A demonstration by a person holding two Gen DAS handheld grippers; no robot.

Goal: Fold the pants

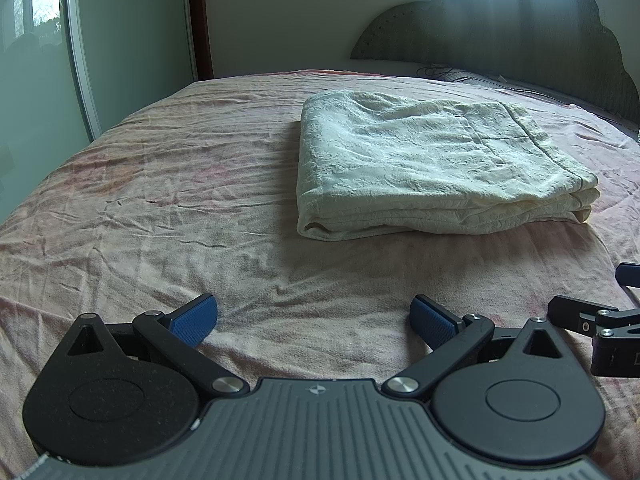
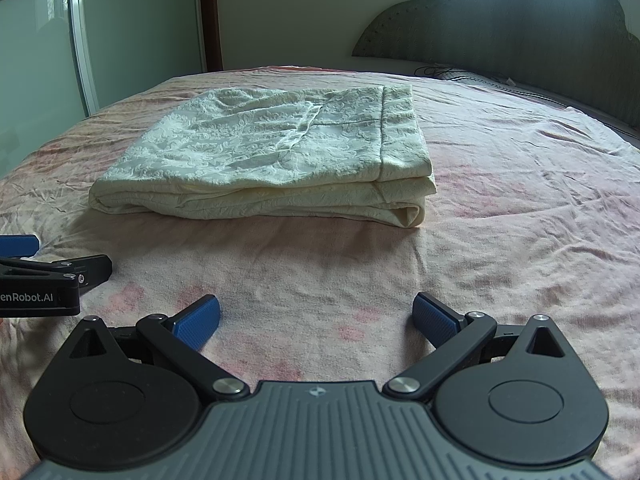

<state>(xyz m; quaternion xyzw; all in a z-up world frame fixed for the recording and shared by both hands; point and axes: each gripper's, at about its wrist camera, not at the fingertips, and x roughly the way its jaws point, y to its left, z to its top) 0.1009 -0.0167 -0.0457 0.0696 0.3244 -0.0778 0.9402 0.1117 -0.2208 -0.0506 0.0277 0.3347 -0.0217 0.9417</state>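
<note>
Left wrist view has the left gripper (image 1: 314, 320) low over the sheet (image 1: 160, 208), jaws wide apart and holding nothing; the pants (image 1: 432, 168), cream and folded into a flat stack, lie well ahead of the jaws and to the right, apart from both pads; right wrist view shows the right gripper (image 2: 316, 322) likewise spread and empty, the pants (image 2: 272, 156) ahead and to the left. One pair of pants, two grippers, one headboard (image 2: 500, 28); each gripper's neighbour is cut off at the frame edge.

Pink-sheeted bed (image 1: 160, 184), scalloped green headboard (image 1: 520, 32)
</note>
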